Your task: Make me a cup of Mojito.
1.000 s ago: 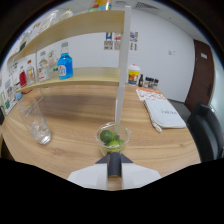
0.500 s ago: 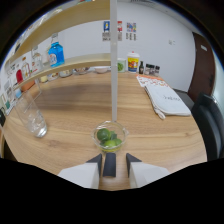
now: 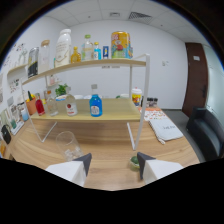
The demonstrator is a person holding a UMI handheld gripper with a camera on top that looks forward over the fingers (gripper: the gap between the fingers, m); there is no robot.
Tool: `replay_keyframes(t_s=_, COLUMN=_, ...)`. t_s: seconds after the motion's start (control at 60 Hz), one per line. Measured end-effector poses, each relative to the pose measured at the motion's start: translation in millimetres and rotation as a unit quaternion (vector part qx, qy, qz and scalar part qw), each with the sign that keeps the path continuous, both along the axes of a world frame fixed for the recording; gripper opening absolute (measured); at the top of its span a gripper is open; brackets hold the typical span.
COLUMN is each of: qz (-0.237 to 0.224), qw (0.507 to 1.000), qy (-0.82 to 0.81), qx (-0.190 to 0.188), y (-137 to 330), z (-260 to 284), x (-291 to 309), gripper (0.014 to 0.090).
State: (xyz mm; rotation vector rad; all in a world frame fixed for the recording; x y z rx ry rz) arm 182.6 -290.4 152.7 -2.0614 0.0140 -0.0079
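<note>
The gripper [image 3: 113, 161] is seen with its jaws parted and nothing held between them, bare wood of the surface [image 3: 107, 175] showing in the gap. A small clear cup with lime pieces [image 3: 134, 160] is found standing on the surface just at the inner side of the right jaw, partly hidden by it (whether it touches the jaw cannot be told). An empty clear glass [image 3: 68, 145] is seen ahead of the left jaw, standing apart from it and well apart from the lime cup. Beyond both, a two-tier white-framed shelf [image 3: 100, 64] is set on the surface, one of its legs coming down just behind the lime cup. On the lower shelf board a blue bottle [image 3: 95, 105] is placed near the middle, with a small clear bottle bearing a red label [image 3: 71, 106] beside it and further bottles and containers toward the left end. On the upper board a tall white bottle [image 3: 62, 48] and a yellow tin [image 3: 120, 45] are lined up among other bottles. A white booklet [image 3: 166, 129] is laid toward the right edge of the surface, near a dark chair [image 3: 206, 131].
</note>
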Motion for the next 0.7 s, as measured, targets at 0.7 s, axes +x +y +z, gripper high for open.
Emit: replay_keyframes(t_s=0.7, qz=0.020, qw=0.999, qy=0.010, qx=0.038, y=46.8, z=38.8, x=-150.9, gripper=0.0863)
